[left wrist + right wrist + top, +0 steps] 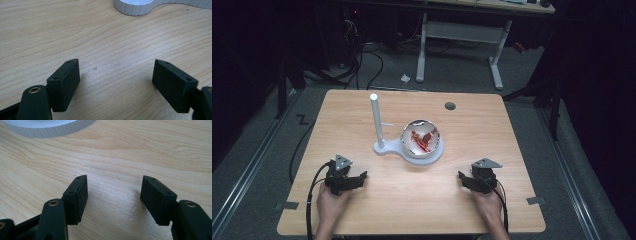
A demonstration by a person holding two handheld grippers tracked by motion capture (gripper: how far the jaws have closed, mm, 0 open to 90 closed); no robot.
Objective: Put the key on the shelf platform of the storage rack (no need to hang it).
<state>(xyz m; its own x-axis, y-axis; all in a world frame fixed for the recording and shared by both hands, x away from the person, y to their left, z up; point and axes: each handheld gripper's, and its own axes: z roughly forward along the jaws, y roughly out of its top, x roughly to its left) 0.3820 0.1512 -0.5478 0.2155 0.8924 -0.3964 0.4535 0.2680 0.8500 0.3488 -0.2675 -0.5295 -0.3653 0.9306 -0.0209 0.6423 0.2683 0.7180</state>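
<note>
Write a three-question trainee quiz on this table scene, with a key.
1. True or false: the left tongs are clamped on the bowl.
2. What stands beside the bowl on the same white base? A) a post B) a cup C) a bottle
3. Fill in: the bowl holds ___ scraps.

Key:
1. False. Both the left and right tongs rest open on the table, apart from the bowl, with only bare wood between the jaws.
2. A. A tall white post rises at the base's left end.
3. Red.
</note>
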